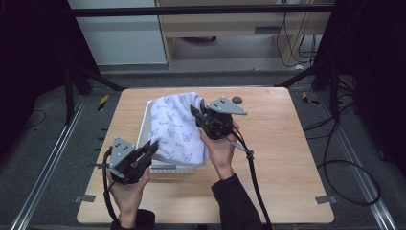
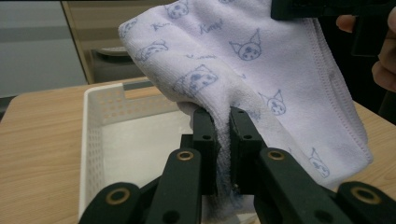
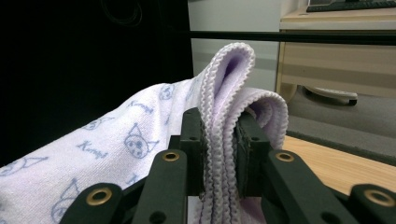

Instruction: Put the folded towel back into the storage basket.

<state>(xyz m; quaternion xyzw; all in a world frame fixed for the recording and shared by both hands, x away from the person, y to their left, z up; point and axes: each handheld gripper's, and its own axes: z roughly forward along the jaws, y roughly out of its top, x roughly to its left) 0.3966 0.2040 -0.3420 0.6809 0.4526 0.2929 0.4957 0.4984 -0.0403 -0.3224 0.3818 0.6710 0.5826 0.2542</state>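
Cloth, a pale lilac terry towel (image 1: 174,127) printed with blue cat faces, is held bunched over the white perforated plastic basket (image 2: 100,116) on the wooden table (image 1: 287,143), pinched by the left gripper (image 2: 223,140) and right gripper (image 3: 220,144), so lowering it inside seems next.

- a light wooden surface (image 1: 287,158) with rounded corners stands on grey carpet floor (image 1: 43,158).
- metal rails (image 1: 50,163) run along the floor on both sides of it.
- black frame bars (image 1: 201,9) cross overhead and slant down at the far corners.
- beyond stands pale wooden furniture (image 1: 230,24) and a white panel (image 1: 119,33).
- black cables (image 1: 344,163) loop on the floor at right.
- dark curtains close both sides.
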